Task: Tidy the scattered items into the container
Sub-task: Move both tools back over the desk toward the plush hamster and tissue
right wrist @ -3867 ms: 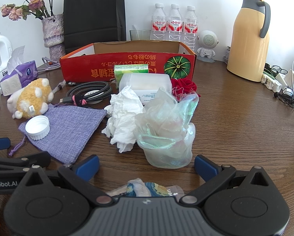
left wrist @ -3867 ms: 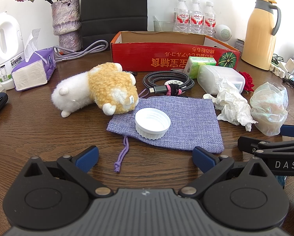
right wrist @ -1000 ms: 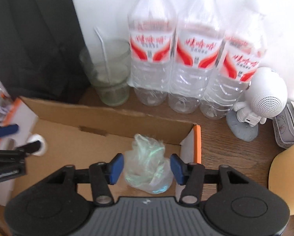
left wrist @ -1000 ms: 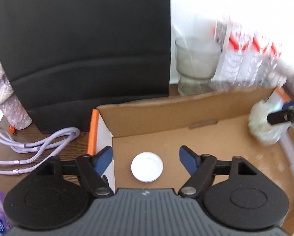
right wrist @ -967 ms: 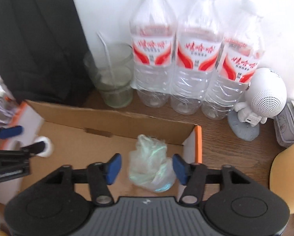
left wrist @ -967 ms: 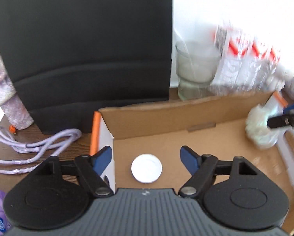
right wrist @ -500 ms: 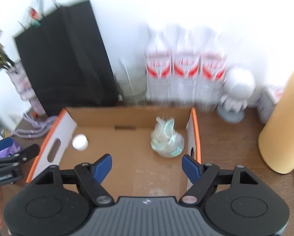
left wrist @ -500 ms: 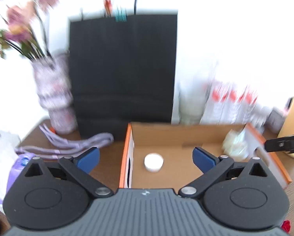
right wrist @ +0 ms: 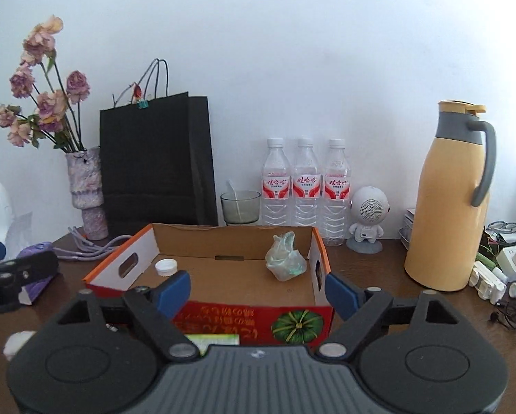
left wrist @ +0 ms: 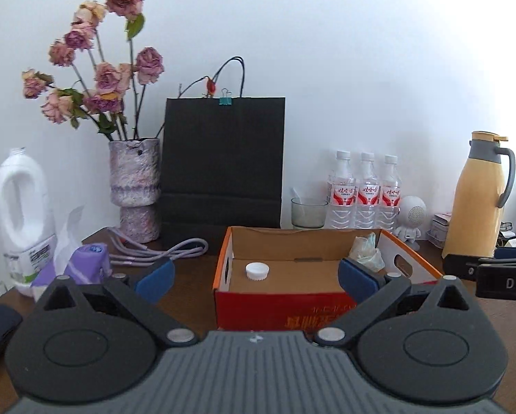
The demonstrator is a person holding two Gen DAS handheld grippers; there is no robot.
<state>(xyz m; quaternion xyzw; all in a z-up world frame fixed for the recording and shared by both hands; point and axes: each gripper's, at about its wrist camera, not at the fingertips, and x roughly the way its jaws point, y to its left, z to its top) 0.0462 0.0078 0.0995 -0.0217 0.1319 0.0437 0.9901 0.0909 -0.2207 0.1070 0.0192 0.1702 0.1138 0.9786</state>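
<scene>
Right wrist view: right gripper (right wrist: 258, 288) and left gripper (left wrist: 254, 276) both spread wide, empty, jaws just opened; cap (right wrist: 165, 267) and plastic bag (right wrist: 285, 258) sit in box (right wrist: 254, 321). Next: fetch remaining clutter.

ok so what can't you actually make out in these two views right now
- Table in front of the box: both views, hidden by the gripper bodies, so leftover items can't be counted.
- Green packet: right wrist view, mostly hidden behind the right gripper.
- Crumpled bag: left wrist view, partly behind a finger of the left gripper.
</scene>
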